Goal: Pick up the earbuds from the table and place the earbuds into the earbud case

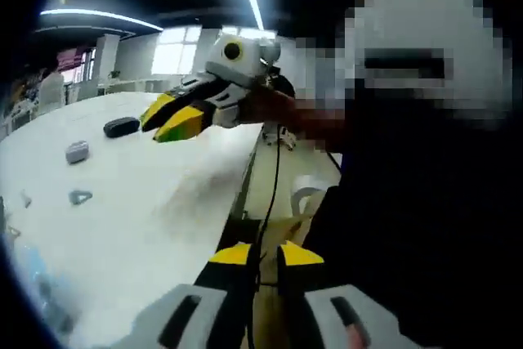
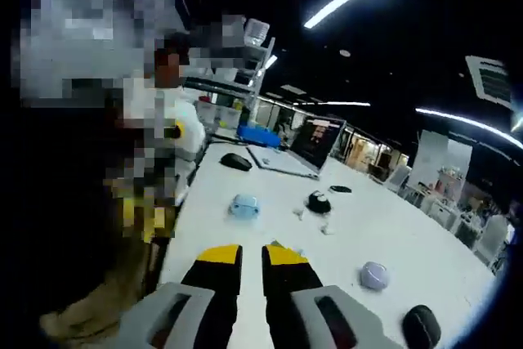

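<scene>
Tools are hovering nearly closed and empty, left tool point(image 1: 260, 256) at lower center, right tool point(image 2: 252, 257) over the white counter point(image 2: 270, 202), while the blue case point(image 2: 243, 207) is lying mid-frame beside small earbuds point(image 2: 327, 227).

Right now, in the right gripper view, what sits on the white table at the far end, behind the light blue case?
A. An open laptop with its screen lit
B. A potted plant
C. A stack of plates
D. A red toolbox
A: an open laptop with a lit screen stands on the table beyond the light blue case, with a dark mouse on its left in that view.
</scene>
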The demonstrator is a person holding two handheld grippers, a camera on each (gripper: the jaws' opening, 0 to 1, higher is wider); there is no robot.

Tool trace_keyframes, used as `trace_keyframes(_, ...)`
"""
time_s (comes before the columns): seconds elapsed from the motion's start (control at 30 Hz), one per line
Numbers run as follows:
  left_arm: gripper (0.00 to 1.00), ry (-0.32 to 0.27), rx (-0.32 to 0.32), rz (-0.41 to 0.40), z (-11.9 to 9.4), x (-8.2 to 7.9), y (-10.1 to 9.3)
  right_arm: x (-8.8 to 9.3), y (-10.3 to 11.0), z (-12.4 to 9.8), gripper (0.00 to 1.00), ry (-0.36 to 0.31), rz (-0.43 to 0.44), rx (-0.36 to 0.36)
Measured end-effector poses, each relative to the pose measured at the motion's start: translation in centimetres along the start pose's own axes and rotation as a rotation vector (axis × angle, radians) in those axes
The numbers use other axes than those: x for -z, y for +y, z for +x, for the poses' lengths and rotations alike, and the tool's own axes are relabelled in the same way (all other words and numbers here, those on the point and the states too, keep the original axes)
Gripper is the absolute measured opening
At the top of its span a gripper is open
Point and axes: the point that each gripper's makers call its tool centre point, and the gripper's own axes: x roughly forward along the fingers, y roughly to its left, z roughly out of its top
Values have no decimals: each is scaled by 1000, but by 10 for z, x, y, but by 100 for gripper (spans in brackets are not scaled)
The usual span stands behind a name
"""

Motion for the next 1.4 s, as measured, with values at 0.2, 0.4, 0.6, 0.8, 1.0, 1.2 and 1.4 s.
trace_keyframes(0.2,14,-19,-62,4,-15,7,-9,46,123,9,9,272,108,-306)
trace_keyframes(0.4,14,-53,-130,16,-31,7,-15,160,132,37,11,640,451,-63)
trace_keyframes(0.6,14,-127,-194,3,-46,-1,-6,147,100,49,11,437,654,183)
trace_keyframes(0.8,13,-147,-200,-1,-50,-3,7,124,84,24,10,363,675,237)
trace_keyframes(1.0,13,-176,-209,-13,-51,-2,13,156,103,35,10,557,584,153)
trace_keyframes(1.2,13,-187,-207,-4,-54,1,5,173,114,51,10,673,604,142)
trace_keyframes(1.4,13,-188,-215,-6,-56,6,6,179,115,53,10,752,549,103)
